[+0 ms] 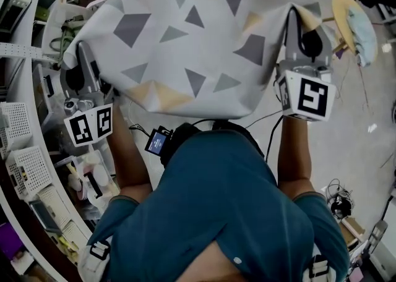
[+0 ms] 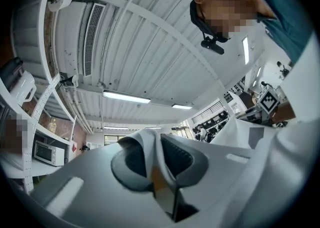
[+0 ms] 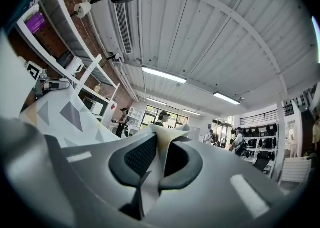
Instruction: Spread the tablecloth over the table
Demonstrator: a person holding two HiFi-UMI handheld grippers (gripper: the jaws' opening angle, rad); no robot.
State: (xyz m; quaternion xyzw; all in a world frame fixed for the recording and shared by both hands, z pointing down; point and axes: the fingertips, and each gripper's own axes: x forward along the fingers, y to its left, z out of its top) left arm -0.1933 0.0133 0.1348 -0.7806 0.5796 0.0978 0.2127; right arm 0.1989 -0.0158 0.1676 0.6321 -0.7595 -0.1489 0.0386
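Tablecloth (image 1: 198,46), white with grey and yellow triangles, is held spread at 12 o'clock from the person. Left gripper (image 2: 156,164) is clamped on its 9 o'clock corner, and right gripper (image 3: 159,158) on its 3 o'clock corner.

The tablecloth (image 1: 185,46) between my left tool (image 2: 156,158) and right tool (image 3: 161,159) looks like soft, matt cloth; I read their shells as smooth grey plastic, pads (image 3: 141,158) dark, finely textured.

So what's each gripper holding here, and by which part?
The tablecloth: the left gripper pinches its left edge, the right gripper its right edge.
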